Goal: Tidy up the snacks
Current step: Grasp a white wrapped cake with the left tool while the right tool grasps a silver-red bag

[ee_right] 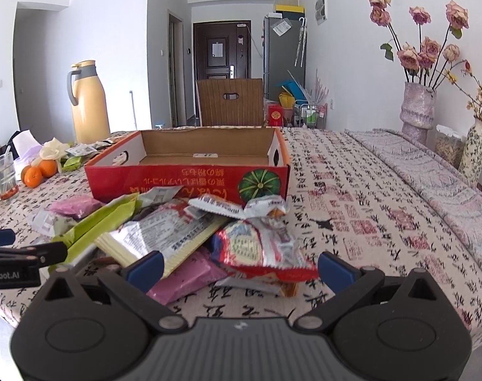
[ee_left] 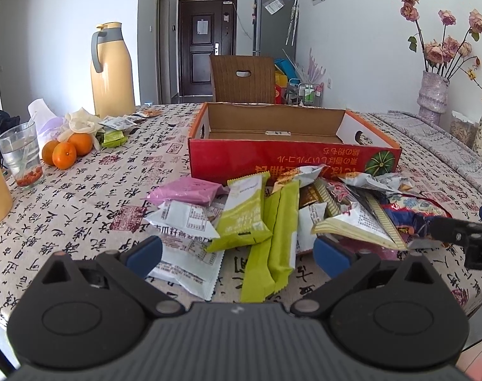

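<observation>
Snack packets heaped before an empty red box (ee_left: 291, 155) on a patterned tablecloth (ee_left: 82, 203).
Both the left gripper (ee_left: 237, 250) and right gripper (ee_right: 241, 266) are held wide, empty; the green packet (ee_left: 244, 212) at twelve o'clock is best pinched flat mid-body.

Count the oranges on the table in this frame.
2 show clearly, touching, at the table's far left beside the glass: a front orange and a rear orange. An orange sliver behind the front one may be a third, mostly hidden.
</observation>
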{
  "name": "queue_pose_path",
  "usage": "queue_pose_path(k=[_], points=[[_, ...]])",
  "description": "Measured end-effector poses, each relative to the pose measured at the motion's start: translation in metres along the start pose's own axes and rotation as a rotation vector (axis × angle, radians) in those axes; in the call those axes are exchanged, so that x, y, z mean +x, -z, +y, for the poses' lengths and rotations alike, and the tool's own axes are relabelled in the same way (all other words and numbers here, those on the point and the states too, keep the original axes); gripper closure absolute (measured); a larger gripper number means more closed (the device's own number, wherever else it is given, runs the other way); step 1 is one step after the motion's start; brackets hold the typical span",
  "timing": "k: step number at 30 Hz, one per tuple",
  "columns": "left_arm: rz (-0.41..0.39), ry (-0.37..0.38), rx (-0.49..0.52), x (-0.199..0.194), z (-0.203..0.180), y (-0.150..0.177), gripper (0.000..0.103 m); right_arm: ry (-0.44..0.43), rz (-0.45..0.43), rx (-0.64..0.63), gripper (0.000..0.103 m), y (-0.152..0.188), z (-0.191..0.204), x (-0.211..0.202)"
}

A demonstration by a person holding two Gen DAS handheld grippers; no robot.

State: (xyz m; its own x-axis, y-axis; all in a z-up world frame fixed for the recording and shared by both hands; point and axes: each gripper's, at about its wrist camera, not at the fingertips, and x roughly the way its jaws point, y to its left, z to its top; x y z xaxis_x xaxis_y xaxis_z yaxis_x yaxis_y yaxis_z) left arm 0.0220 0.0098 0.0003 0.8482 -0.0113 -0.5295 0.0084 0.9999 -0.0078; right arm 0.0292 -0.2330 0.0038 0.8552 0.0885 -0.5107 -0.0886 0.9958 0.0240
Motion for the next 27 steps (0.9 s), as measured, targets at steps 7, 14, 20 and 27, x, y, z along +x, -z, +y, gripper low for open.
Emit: queue_pose_path(k=[7,14,20,27], points=[[0.004,-0.013,-0.010,0.011,0.006,-0.007,0.000,0.036,0.037,-0.025,0.002,-0.017,-0.009,0.028],[0.003,-0.030,-0.032,0.019,0.015,-0.015,0.000,0.004,0.143,-0.043,0.007,-0.030,-0.019,0.069],[0.019,-0.036,-0.051,0.029,0.021,-0.017,0.000,-0.034,0.238,-0.012,0.014,-0.023,-0.027,0.097],[0.032,-0.024,-0.052,0.034,0.017,-0.016,0.000,-0.096,0.261,-0.060,0.029,-0.023,-0.022,0.107]])
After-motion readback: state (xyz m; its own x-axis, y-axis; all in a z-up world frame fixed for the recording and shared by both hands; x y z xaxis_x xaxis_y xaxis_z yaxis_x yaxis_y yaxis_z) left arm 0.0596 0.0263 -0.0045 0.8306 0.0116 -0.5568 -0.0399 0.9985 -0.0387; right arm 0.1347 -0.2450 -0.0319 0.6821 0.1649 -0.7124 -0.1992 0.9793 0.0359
